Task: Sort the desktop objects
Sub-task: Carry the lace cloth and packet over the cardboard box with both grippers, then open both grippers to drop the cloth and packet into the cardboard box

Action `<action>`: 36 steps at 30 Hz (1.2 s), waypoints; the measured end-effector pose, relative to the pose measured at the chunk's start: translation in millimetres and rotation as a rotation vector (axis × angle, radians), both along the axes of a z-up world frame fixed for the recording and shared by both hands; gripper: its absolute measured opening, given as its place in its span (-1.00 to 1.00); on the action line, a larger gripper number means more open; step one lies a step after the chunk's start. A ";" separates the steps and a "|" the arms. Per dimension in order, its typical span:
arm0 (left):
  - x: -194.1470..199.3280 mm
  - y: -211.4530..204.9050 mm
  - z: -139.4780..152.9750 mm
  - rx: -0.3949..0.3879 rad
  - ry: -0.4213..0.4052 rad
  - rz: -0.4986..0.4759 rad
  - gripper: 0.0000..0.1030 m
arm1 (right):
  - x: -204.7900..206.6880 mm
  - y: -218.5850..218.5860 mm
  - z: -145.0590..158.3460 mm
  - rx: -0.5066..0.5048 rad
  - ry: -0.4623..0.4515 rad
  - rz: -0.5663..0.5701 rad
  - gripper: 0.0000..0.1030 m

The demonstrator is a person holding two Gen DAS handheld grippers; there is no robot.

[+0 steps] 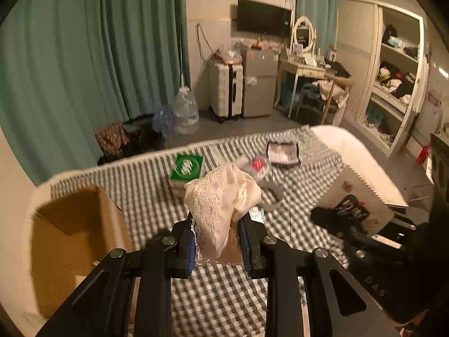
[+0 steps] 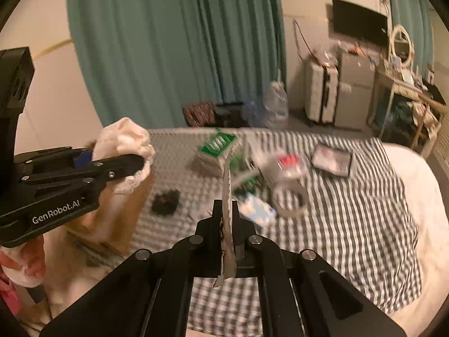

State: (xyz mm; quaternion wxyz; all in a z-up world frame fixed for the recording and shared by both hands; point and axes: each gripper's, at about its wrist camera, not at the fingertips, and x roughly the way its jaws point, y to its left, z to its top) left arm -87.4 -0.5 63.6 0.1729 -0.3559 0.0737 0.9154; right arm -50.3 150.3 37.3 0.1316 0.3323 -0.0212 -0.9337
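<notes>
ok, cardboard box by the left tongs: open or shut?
Open. The cardboard box has its top flap up and the brown inside shows in the left wrist view; contents cannot be told.

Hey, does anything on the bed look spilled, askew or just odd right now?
Nothing spilled. The green box sits tilted on the checked cover, and the tape roll lies loose beside it; both views are blurred.

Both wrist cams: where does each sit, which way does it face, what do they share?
Left wrist: on the left gripper, looking along its fingers over the checked cloth; lace fabric clamped, cardboard box at left.
Right wrist: on the right gripper, facing the same way; a thin packet pinched edge-on, the left gripper in view at left.
Shared: green box, tape roll, curtain, TV.
</notes>
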 end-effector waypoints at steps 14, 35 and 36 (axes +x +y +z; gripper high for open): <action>15.6 -141.3 46.1 -0.027 0.031 0.186 -0.50 | -0.8 -144.4 80.5 0.020 0.111 0.245 -0.94; -25.4 -277.3 -101.4 0.062 -0.188 0.364 -0.39 | -95.1 -280.6 -53.8 0.067 -0.227 0.390 -0.93; -26.0 -278.3 -102.6 0.057 -0.188 0.362 -0.30 | -99.6 -283.8 -59.0 0.066 -0.242 0.396 -0.92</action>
